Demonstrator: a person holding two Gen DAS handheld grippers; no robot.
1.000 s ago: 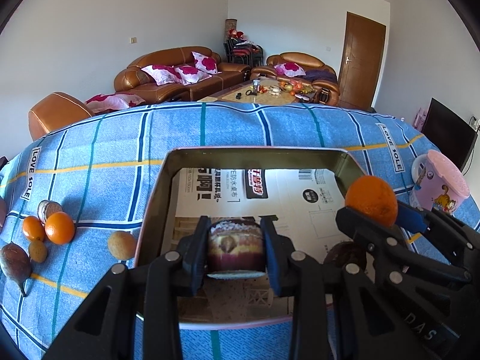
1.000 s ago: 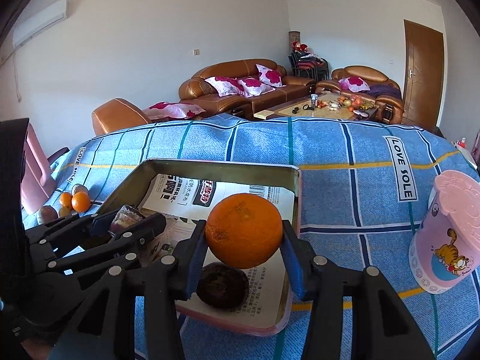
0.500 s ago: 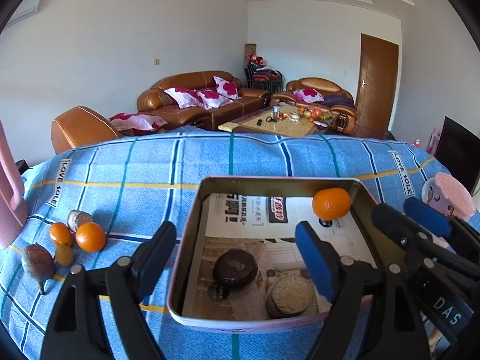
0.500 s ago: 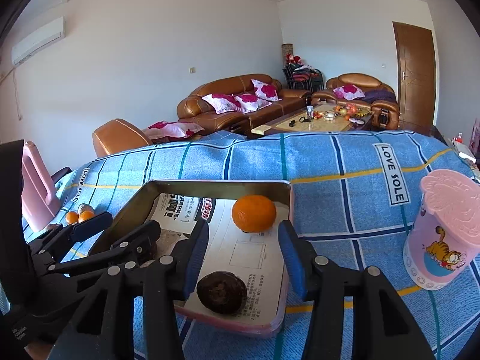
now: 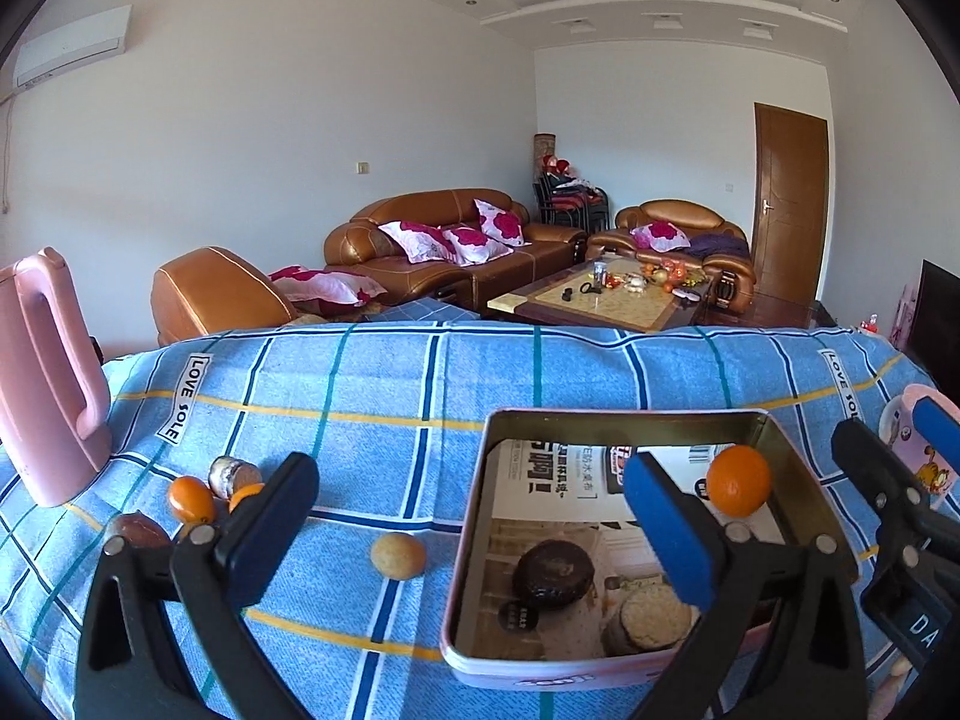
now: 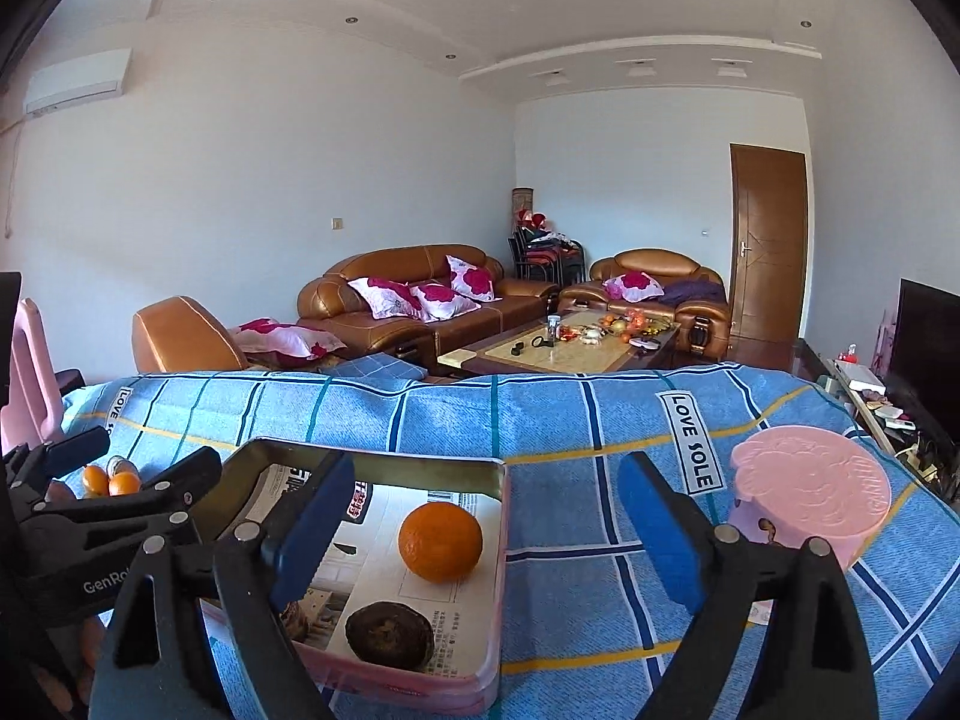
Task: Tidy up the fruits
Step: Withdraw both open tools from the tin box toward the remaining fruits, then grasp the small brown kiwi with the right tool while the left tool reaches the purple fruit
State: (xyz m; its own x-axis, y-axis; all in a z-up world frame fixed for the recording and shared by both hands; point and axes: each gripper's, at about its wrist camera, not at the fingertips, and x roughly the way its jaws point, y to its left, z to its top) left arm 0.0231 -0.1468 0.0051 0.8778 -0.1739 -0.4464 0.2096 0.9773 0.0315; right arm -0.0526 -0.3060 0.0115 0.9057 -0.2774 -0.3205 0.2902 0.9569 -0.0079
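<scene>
A metal tin (image 5: 624, 414) lined with newspaper sits on the blue checked cloth. In it lie an orange (image 5: 738, 488), a dark round fruit (image 5: 553, 567) and a cut purple fruit (image 5: 651, 615). My left gripper (image 5: 474, 516) is open and empty above the tin's left edge. A tan round fruit (image 5: 397, 555) lies between its fingers on the cloth. Small oranges (image 5: 191, 499) and other fruits lie at the left. My right gripper (image 6: 480, 516) is open and empty above the tin (image 6: 372, 450), with the orange (image 6: 440, 542) and dark fruit (image 6: 389, 636) below it.
A pink jug (image 5: 45, 384) stands at the far left of the table. A pink lidded cup (image 6: 810, 492) stands right of the tin. Sofas and a coffee table lie beyond the table's far edge.
Both grippers opened, dropped the purple fruit and the orange into the tin, then rose and pulled back. The left gripper shifted left.
</scene>
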